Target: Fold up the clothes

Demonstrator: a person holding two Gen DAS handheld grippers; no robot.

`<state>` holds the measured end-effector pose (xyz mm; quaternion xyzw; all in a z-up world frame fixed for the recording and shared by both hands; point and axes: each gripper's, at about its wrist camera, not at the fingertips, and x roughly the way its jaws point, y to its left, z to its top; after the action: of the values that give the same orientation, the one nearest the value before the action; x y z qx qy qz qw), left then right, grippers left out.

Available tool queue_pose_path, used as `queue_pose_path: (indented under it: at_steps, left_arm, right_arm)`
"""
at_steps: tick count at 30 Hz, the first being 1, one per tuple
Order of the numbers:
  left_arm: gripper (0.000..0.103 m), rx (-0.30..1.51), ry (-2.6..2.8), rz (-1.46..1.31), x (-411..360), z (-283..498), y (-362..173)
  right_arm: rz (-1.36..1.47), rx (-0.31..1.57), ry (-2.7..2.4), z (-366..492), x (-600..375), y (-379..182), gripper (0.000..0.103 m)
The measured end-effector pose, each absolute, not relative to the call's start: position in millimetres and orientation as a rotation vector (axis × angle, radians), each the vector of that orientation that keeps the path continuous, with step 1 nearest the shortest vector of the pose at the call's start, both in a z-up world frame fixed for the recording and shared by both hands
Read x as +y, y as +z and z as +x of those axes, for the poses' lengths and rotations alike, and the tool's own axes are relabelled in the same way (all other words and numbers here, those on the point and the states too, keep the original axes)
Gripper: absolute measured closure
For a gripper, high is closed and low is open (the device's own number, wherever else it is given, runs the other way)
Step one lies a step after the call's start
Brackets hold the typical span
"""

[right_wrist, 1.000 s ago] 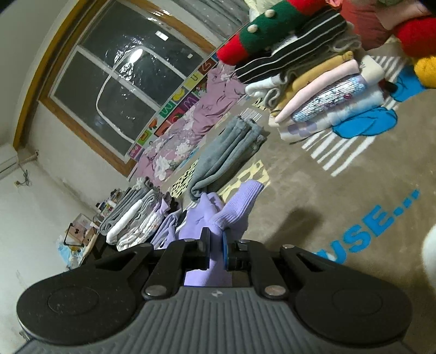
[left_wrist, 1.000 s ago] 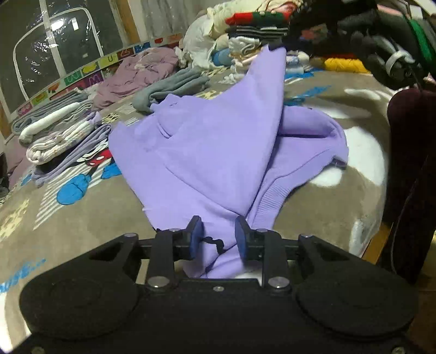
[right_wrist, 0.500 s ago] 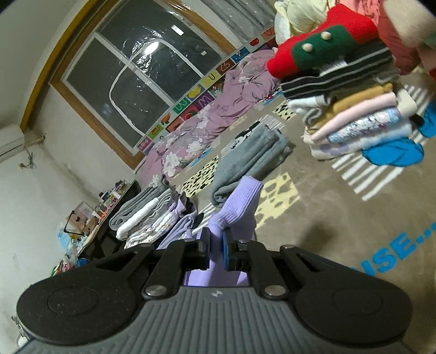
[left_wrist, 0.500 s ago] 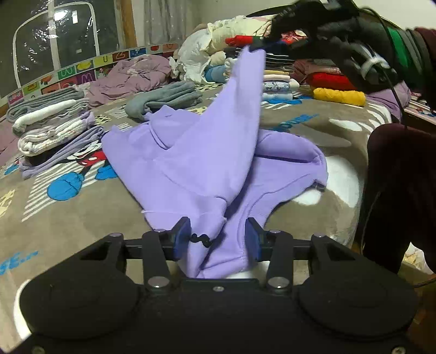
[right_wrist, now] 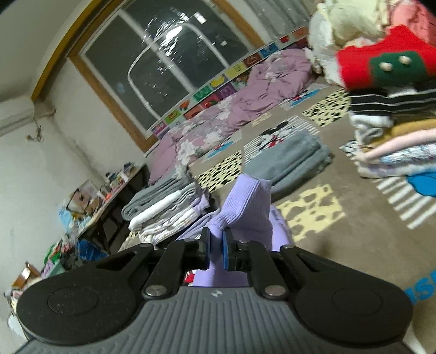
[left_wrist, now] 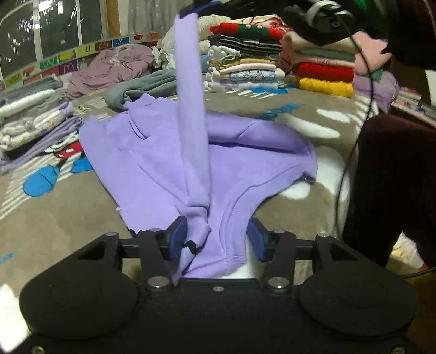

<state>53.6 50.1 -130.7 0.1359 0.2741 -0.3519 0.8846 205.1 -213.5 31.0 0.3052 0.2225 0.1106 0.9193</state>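
Observation:
A lilac sweatshirt [left_wrist: 163,152] lies spread on the patterned bed cover [left_wrist: 54,223]. One sleeve [left_wrist: 190,109] stands pulled straight up from it. My right gripper [right_wrist: 216,246] is shut on the sleeve's ribbed cuff [right_wrist: 248,204]; in the left wrist view it shows as a dark shape at the sleeve's top [left_wrist: 196,9]. My left gripper [left_wrist: 216,239] sits low at the garment's near edge. Its jaws are opening, with bunched lilac fabric and the hem loose between them; the right pad stands apart from the cloth.
Stacks of folded clothes [left_wrist: 245,62] stand at the back, a folded grey garment [left_wrist: 147,87] behind the sweatshirt, another folded pile [left_wrist: 30,117] at the left. A person's dark red trouser leg [left_wrist: 395,177] is at the bed's right edge. A window [right_wrist: 163,68] is beyond.
The right gripper has risen with the cuff, drawing the sleeve from a slanted drape into a tall upright strip. The left jaws have spread wider around the fabric.

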Motion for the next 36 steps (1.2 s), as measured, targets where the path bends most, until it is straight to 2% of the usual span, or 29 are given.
queue_pose_path:
  at_steps: [4, 7, 16, 18, 20, 23, 36]
  left_arm:
    - [0.056, 0.6, -0.776, 0.184, 62, 63, -128]
    - [0.052, 0.615, -0.81, 0.116, 71, 68, -127]
    - [0.052, 0.591, -0.791, 0.063, 83, 69, -124]
    - [0.059, 0.596, -0.766, 0.034, 85, 73, -126]
    - [0.074, 0.615, -0.746, -0.031, 92, 80, -128]
    - [0.083, 0.681, -0.732, -0.232, 110, 96, -135]
    - [0.086, 0.803, -0.738, -0.693, 151, 116, -160]
  right_arm:
    - [0.588, 0.47, 0.253, 227, -190, 41, 0.093]
    - [0.541, 0.488, 0.272, 244, -168, 47, 0.093]
    - [0.401, 0.592, 0.264, 304, -113, 46, 0.093]
    - [0.372, 0.622, 0.26, 318, -103, 43, 0.093]
    - [0.338, 0.642, 0.266, 328, -92, 40, 0.093]
    - [0.297, 0.673, 0.277, 340, -78, 33, 0.093]
    - [0.188, 0.812, 0.288, 394, -44, -9, 0.093]
